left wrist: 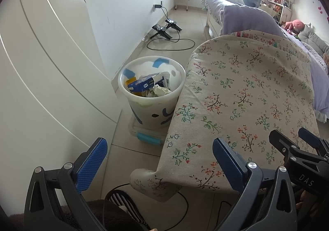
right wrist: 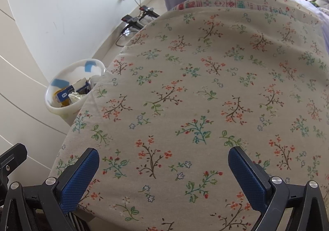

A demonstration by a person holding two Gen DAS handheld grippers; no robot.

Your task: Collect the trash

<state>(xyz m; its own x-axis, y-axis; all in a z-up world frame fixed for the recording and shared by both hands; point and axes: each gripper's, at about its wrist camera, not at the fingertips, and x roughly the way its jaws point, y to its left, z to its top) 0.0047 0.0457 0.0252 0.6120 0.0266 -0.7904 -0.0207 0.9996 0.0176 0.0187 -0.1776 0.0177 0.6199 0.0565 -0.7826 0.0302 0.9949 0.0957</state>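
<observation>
A white plastic waste bin (left wrist: 151,105) with blue patches stands on the tiled floor between the white wardrobe and a table under a floral cloth (left wrist: 242,95). It holds a blue and white carton (left wrist: 147,83) and crumpled paper (left wrist: 159,90). The bin also shows in the right wrist view (right wrist: 61,107), partly hidden by the cloth (right wrist: 205,97). My left gripper (left wrist: 159,163) is open and empty, low in front of the bin and the table's near corner. My right gripper (right wrist: 163,173) is open and empty over the cloth; it also shows in the left wrist view (left wrist: 296,144).
A white wardrobe (left wrist: 41,66) fills the left. A clear box with a blue handle (left wrist: 148,138) sits under the bin. Black devices and cables (left wrist: 166,29) lie on the floor by the wall. A bed with lilac bedding (left wrist: 246,19) stands beyond the table.
</observation>
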